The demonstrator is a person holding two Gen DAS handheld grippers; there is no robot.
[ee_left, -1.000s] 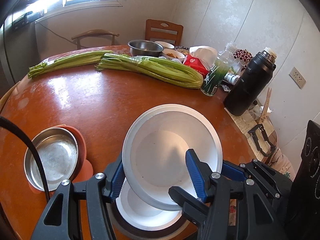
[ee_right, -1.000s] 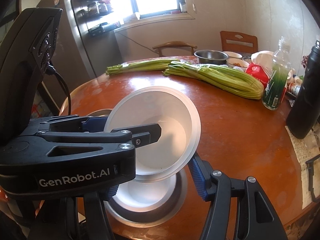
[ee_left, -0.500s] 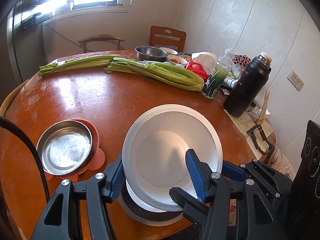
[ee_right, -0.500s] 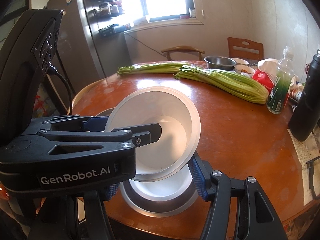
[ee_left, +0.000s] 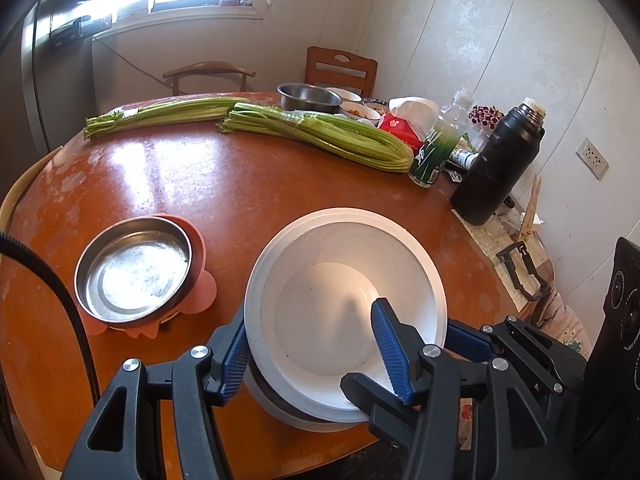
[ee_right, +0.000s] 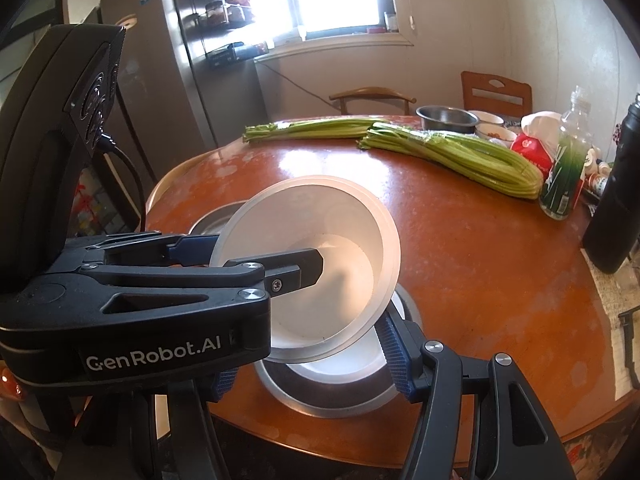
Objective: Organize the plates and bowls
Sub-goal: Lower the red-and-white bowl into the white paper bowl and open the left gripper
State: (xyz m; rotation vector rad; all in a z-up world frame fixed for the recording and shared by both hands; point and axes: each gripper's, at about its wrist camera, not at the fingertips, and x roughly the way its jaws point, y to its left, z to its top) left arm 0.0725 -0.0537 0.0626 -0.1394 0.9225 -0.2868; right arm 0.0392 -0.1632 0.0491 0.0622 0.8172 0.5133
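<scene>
Left tool point(ee_left: 308, 344) still clamps the white bowl point(ee_left: 344, 300), now lifted higher off the steel dish point(ee_right: 340, 392).

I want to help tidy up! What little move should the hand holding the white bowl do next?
Probably lift the white bowl a little higher. The left gripper pinches its rim, tilted, right above a second white bowl sitting in a steel bowl, so it needs clearance.
</scene>
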